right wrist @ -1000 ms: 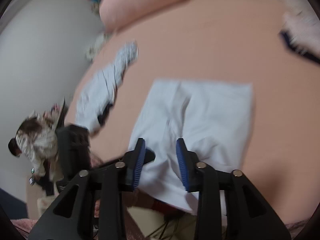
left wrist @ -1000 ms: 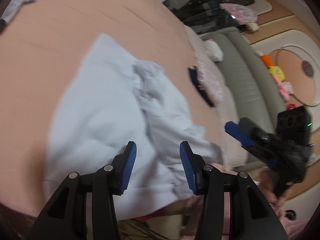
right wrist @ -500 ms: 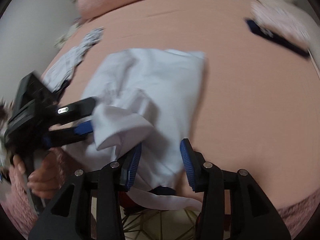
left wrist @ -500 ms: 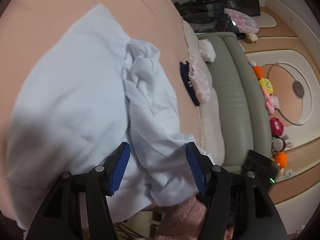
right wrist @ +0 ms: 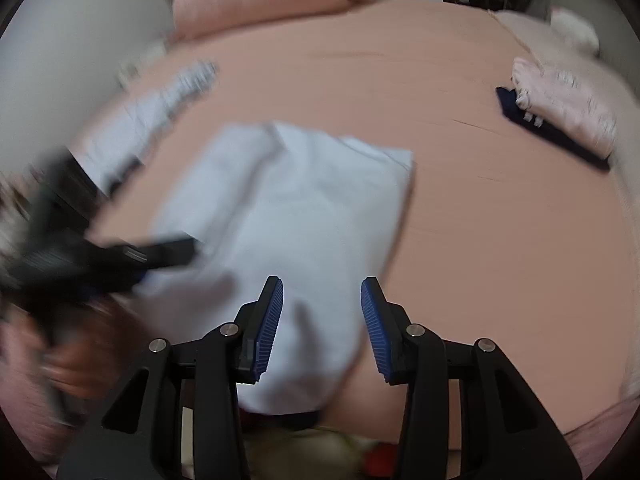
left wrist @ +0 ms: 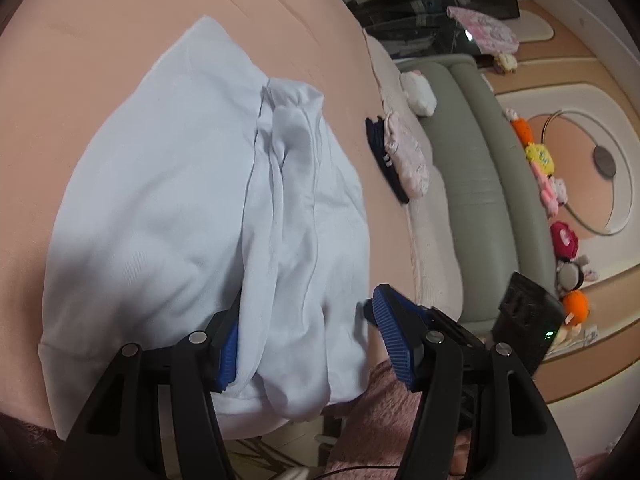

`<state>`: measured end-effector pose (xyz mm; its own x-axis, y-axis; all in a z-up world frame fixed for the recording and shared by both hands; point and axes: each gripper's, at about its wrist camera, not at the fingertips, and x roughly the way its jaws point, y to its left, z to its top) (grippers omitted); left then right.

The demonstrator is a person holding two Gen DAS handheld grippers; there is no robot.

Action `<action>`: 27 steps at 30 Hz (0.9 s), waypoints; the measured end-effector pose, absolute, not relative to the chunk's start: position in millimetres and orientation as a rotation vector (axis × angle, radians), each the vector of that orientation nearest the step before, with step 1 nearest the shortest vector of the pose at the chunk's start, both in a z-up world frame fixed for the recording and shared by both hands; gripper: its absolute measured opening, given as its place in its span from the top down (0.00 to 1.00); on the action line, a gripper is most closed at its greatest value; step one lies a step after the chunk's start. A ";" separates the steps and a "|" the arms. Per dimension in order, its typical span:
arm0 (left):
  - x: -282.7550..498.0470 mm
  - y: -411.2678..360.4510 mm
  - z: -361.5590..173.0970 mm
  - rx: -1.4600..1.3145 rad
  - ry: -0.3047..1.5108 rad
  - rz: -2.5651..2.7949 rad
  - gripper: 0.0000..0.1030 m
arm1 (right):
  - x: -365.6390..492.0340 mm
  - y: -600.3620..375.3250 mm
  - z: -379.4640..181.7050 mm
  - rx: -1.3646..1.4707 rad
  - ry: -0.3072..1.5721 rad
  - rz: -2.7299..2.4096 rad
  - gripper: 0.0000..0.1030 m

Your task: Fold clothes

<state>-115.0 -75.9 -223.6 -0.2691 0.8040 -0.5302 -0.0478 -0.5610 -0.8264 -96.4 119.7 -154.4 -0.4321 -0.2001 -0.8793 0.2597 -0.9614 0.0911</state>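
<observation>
A pale blue garment [left wrist: 172,200] lies on the pink bed [left wrist: 100,40], one side folded over its middle in a rumpled band [left wrist: 296,216]. My left gripper [left wrist: 310,344] stands open at the garment's near edge. The folded band runs between its blue pads, and the right-hand pad is clear of the cloth. In the right wrist view, which is blurred, my right gripper [right wrist: 322,328] hangs open just above the garment [right wrist: 304,208] near its front hem, with nothing pressed between the pads. There the left gripper [right wrist: 120,256] shows as a dark blur at the left. The right gripper's black body [left wrist: 524,316] shows at the lower right of the left wrist view.
A pink garment [right wrist: 560,116] on a dark one sits by the bed's right side. A patterned garment [right wrist: 160,116] lies far left, with a pink pillow [right wrist: 260,4] behind. A green sofa [left wrist: 480,168] with plush toys [left wrist: 540,156] runs beside the bed. The bed's front edge is just under both grippers.
The left jaws have widened and the folded side now lies flat across the garment. The right gripper has dropped closer to the front hem and rolled.
</observation>
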 end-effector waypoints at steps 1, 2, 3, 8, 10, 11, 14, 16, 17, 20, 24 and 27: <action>-113.9 -73.1 -222.4 -1.399 -0.916 1.908 0.42 | -95.8 117.7 -162.0 1.514 0.074 -2.438 0.59; -112.8 -70.4 -221.2 -1.405 -0.877 1.929 0.43 | -95.3 116.1 -169.6 1.535 0.036 -2.421 0.59; -111.6 -67.5 -220.0 -1.409 -0.836 1.950 0.47 | -92.5 119.6 -174.5 1.551 -0.006 -2.405 0.59; -115.9 -49.7 -217.6 -1.436 -0.701 2.019 0.60 | -91.8 136.5 -181.8 1.575 -0.141 -2.398 0.59; -122.3 -51.1 -214.7 -1.409 -0.740 1.998 0.60 | -94.2 137.3 -181.9 1.571 -0.157 -2.414 0.59; -123.1 -52.6 -211.7 -1.376 -0.751 2.005 0.60 | -95.7 138.5 -181.6 1.572 -0.164 -2.421 0.59; -120.4 -51.0 -203.2 -1.352 -0.659 2.106 0.87 | -96.2 150.1 -180.8 1.580 -0.187 -2.436 0.59; -117.4 -52.4 -200.6 -1.351 -0.616 2.169 0.91 | -92.7 157.5 -181.1 1.581 -0.196 -2.444 0.59; -116.8 -53.6 -199.3 -1.354 -0.613 2.185 0.91 | -92.3 158.6 -180.8 1.578 -0.197 -2.450 0.59; -120.3 -57.9 -200.8 -1.362 -0.631 2.170 0.91 | -93.9 159.6 -179.0 1.565 -0.193 -2.470 0.59; -133.8 -56.9 -212.3 -1.405 -0.737 2.017 0.67 | -95.6 166.4 -182.1 1.576 -0.223 -2.464 0.59; -147.9 -47.6 -207.0 -1.383 -0.703 2.008 0.59 | -96.3 173.6 -183.5 1.585 -0.259 -2.458 0.59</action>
